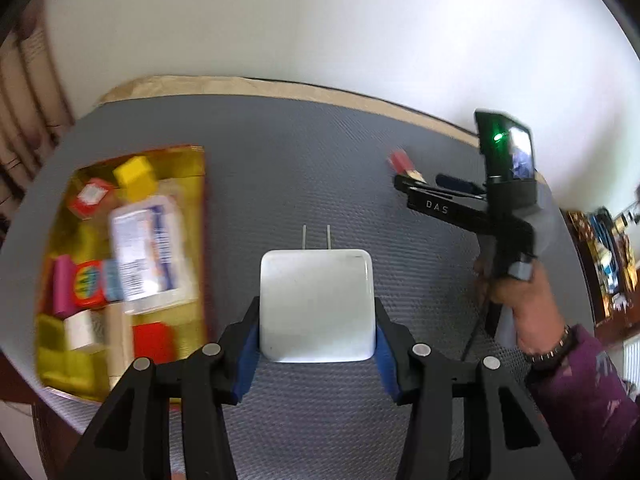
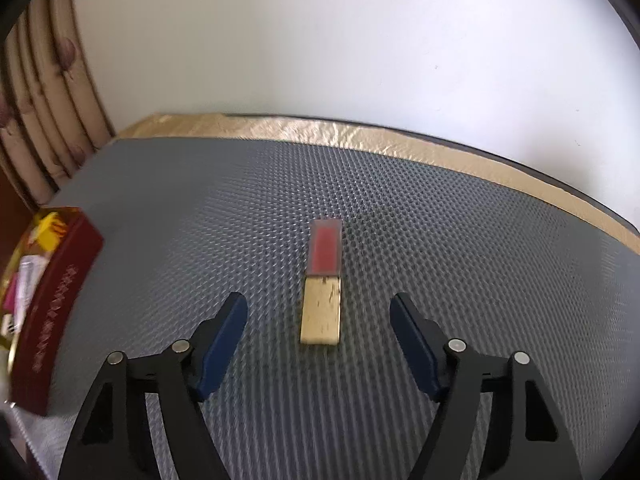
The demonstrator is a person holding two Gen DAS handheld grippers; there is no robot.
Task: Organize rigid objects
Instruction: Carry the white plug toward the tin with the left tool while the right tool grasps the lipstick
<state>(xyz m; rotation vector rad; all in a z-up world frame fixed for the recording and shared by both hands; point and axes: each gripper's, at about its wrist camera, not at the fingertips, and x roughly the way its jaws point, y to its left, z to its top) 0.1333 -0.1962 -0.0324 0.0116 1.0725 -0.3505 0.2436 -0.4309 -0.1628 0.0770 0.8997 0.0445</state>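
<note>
A white plug-in charger (image 1: 316,300) with two metal prongs pointing away is clamped between the blue pads of my left gripper (image 1: 316,320), above the grey mat. To its left lies a gold-lined box (image 1: 196,200) holding coloured blocks and a white packet (image 1: 146,252). In the right wrist view, a lipstick (image 2: 325,280) with a red clear body and gold cap lies on the mat. My right gripper (image 2: 318,304) stands open around its gold end, with a gap between pad and lipstick on both sides. The left wrist view shows the right gripper (image 1: 404,178) beside the lipstick (image 1: 400,160).
A grey textured mat (image 2: 480,260) covers the table, with a tan strip (image 2: 360,136) along the far edge by a white wall. The box's dark red outer wall (image 2: 56,300) is at the left. A hand and purple sleeve (image 1: 580,380) hold the right gripper.
</note>
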